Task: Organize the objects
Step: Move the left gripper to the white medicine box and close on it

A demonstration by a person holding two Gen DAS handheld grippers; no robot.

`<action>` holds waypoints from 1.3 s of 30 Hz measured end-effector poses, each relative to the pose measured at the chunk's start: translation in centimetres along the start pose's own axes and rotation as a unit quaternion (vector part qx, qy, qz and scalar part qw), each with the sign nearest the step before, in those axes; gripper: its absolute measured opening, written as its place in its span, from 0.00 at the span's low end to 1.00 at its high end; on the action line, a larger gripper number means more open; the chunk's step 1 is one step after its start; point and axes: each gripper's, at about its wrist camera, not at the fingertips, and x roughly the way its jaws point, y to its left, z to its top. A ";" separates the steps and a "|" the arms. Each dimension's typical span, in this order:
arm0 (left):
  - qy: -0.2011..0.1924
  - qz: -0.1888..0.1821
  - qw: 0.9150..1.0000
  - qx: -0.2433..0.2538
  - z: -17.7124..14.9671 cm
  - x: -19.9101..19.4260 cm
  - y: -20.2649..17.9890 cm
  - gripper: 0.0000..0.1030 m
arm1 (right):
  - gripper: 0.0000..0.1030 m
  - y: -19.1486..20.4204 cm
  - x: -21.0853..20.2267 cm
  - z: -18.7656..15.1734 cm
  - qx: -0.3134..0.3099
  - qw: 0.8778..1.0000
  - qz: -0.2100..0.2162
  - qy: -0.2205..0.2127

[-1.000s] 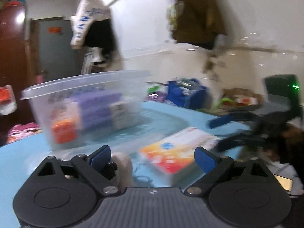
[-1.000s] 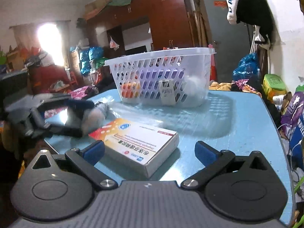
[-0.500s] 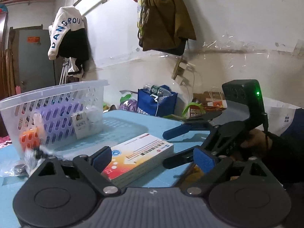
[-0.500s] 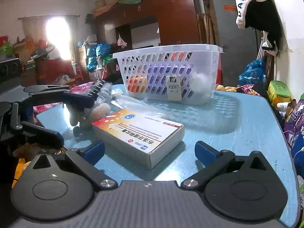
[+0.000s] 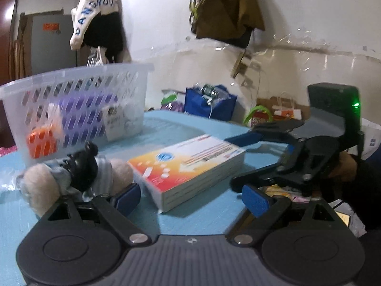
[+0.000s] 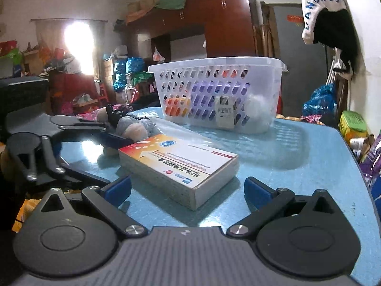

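Note:
A flat medicine box (image 5: 188, 166) (image 6: 178, 169) with an orange and white lid lies on the blue table. My left gripper (image 5: 190, 197) is open, its jaws astride the box's near corner. My right gripper (image 6: 188, 189) is open and faces the box from the other side; it also shows in the left wrist view (image 5: 240, 162). A small plush toy (image 5: 73, 176) (image 6: 128, 124) in a clear bag lies beside the box, next to my left gripper's left finger. A white slotted basket (image 5: 78, 109) (image 6: 219, 93) stands behind, holding purple, orange and white items.
The blue table (image 6: 297, 162) ends at the right in the right wrist view, with bags and clutter on the floor beyond. A wall with hanging clothes (image 5: 223, 7) stands behind the table. A dark wardrobe (image 6: 214, 21) is at the back.
My left gripper has swung from the basket toward the box, then dropped back and lower; the plush toy now lies beside its left finger. My right gripper has moved closer to the box.

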 end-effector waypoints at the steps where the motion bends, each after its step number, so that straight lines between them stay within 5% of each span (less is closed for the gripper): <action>1: 0.000 0.000 1.000 0.000 0.1 0.2 0.1 0.90 | 0.98 0.0 0.1 0.0 -0.004 1.000 -0.001 -0.001; 13: -0.008 -0.033 0.999 -0.016 0.9 0.1 2.0 0.85 | 0.95 -1.7 0.4 1.3 -0.009 0.999 0.033 -0.006; 24: 0.003 -0.027 1.000 -0.007 1.4 0.7 1.7 0.83 | 0.96 -1.5 1.7 1.6 -0.012 0.999 0.029 0.012; 35: -0.002 -0.020 1.000 0.007 0.9 0.5 1.6 0.61 | 0.91 -1.5 0.2 1.1 -0.042 0.999 0.023 0.006; 39: -0.003 -0.021 1.000 0.008 0.7 0.5 1.5 0.60 | 0.89 -1.3 0.0 1.0 -0.046 0.999 0.017 0.006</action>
